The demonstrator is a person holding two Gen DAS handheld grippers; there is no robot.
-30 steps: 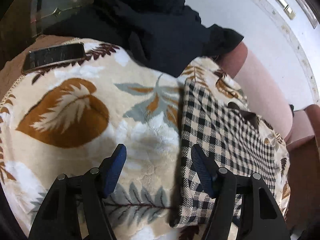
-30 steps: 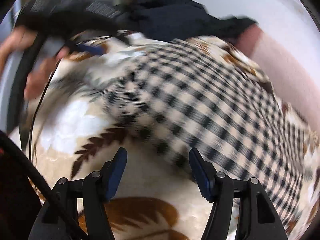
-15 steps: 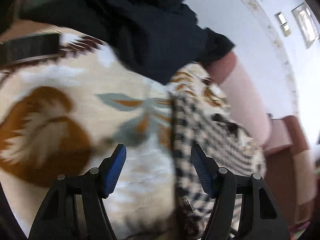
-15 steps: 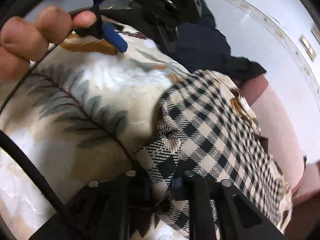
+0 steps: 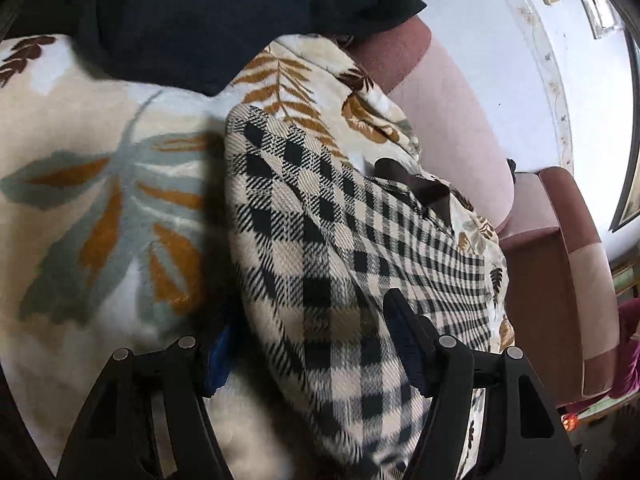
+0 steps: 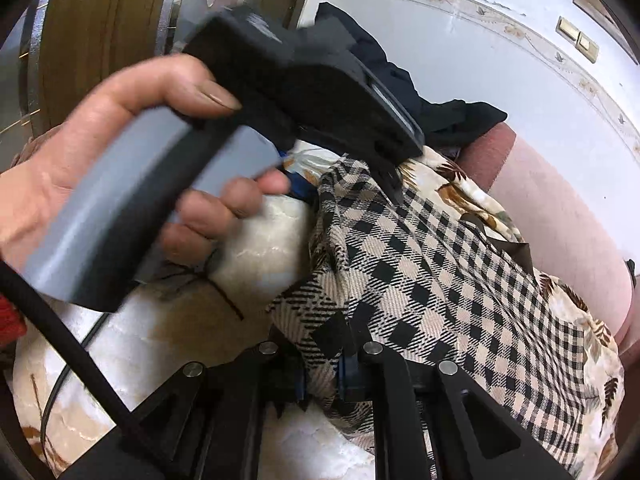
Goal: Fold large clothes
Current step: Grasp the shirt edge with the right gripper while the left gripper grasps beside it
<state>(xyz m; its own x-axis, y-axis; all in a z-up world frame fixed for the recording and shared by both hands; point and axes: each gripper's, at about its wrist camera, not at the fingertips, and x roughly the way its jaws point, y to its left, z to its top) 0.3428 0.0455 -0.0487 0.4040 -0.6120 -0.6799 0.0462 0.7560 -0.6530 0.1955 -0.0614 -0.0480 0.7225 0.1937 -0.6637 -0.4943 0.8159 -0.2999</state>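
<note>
A black and beige checked garment [image 5: 340,240] lies on a leaf-print blanket [image 5: 100,184] spread over a sofa. My left gripper [image 5: 308,344] is open, its jaws standing either side of the garment's near edge, the cloth bulging between them. My right gripper [image 6: 320,376] is shut on a lower corner of the checked garment [image 6: 440,280], which is lifted slightly. In the right wrist view the hand holding the left gripper [image 6: 312,160] fills the upper left, its tip at the garment's far edge.
A pile of dark navy clothes [image 5: 208,20] sits at the back of the blanket. The pink sofa back [image 5: 460,120] and armrest [image 5: 560,264] lie to the right. A wooden door [image 6: 104,32] stands behind on the left.
My right gripper closed on the garment's corner and lifted it. My left gripper moved forward and right, so the garment's edge now sits between its open jaws.
</note>
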